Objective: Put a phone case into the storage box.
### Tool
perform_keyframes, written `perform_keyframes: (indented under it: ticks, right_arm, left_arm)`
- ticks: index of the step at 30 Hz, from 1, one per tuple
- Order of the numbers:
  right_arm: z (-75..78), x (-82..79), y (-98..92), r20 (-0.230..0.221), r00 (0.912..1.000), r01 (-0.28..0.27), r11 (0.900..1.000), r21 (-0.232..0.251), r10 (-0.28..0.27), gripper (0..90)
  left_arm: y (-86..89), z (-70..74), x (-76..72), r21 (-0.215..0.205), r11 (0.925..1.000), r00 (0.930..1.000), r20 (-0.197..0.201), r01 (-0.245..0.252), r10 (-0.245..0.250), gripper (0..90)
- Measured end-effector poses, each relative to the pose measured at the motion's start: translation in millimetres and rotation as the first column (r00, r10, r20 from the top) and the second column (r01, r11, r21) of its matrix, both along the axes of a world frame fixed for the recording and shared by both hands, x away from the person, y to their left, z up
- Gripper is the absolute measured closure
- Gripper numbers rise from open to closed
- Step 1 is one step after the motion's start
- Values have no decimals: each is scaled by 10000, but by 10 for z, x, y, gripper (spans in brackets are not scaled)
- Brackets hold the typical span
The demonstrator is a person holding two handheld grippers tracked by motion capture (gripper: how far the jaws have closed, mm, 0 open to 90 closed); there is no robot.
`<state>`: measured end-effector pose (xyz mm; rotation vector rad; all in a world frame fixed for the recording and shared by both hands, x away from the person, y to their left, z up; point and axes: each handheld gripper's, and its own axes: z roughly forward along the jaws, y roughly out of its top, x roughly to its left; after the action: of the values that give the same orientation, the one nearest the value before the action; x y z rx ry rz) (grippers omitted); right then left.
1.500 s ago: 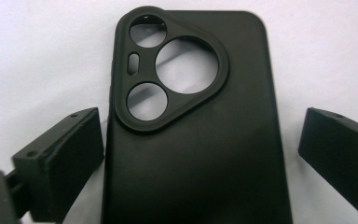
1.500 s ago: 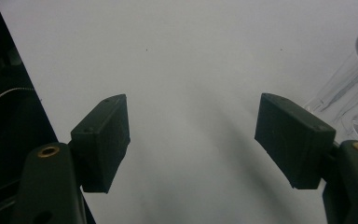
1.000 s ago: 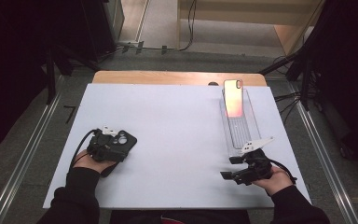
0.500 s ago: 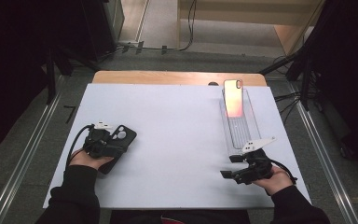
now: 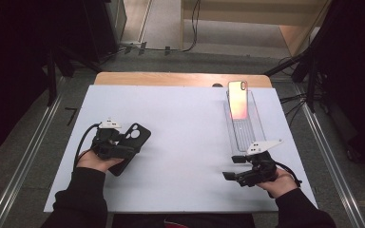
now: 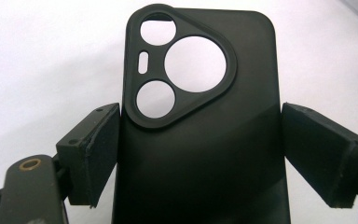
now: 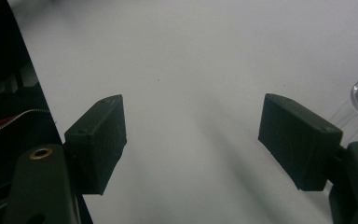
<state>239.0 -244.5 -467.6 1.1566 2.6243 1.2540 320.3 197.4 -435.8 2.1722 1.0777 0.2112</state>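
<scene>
Left hand-held gripper (image 6: 199, 149): grips a black phone case (image 6: 242, 70) across its width, one pad pressed to each long edge, so set about as wide as the case itself. Carries it with the outer back facing the gripper's camera and the triangular camera cut-out at the end away from the hand. Holds it, going by the high view, tilted a little above the white worktop (image 5: 185, 133), out ahead of the person's left hand (image 5: 95, 160).

Across the bare middle of the worktop, nothing to handle.

Right hand-held gripper (image 7: 191, 140): stands wide open with nothing between the pads, pointed inward toward the other hand. Sits just off the near end of a clear plastic tray (image 5: 249, 135), whose rim curves in at the right of the right gripper view. Farther along that tray, well beyond the gripper, leans a phone (image 5: 238, 97) with a pinkish-orange sheen on its face.

Step in hand, judged from this: case picked up and secured, phone not yet touched. Probably fitting the case onto the phone.

Next move calls for bringing the two together: reach the open right gripper along the tray, close on the phone's long edges, lift it clear of the tray walls. Meanwhile turn the case hollow side toward the phone and match the cut-out end to the phone's lens end. Mind the slippery glass and the thin, flexible case walls.
</scene>
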Motion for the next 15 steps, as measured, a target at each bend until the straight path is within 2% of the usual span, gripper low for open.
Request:
perform_keyframes:
  ticks: [3,9,12,15]
  right_arm:
    - [-7,9,25,-179,9997,-152,9999,-49,151,214]
    - [47,0,84,-12,9999,-169,9998,-65,168,215]
    - [96,6,100,108,9999,-27,10000,-35,27,214]
    - [130,27,108,-20,9995,303,9995,-9,-303,205]
  left_arm:
    - [-80,17,-17,-75,9997,9997,68,229,-228,147]
    - [-198,49,-53,-388,9987,9989,336,325,-312,146]
    - [-257,56,-67,-557,9976,9983,432,417,-394,147]
    - [-339,52,-77,-633,9966,9976,482,519,-489,147]
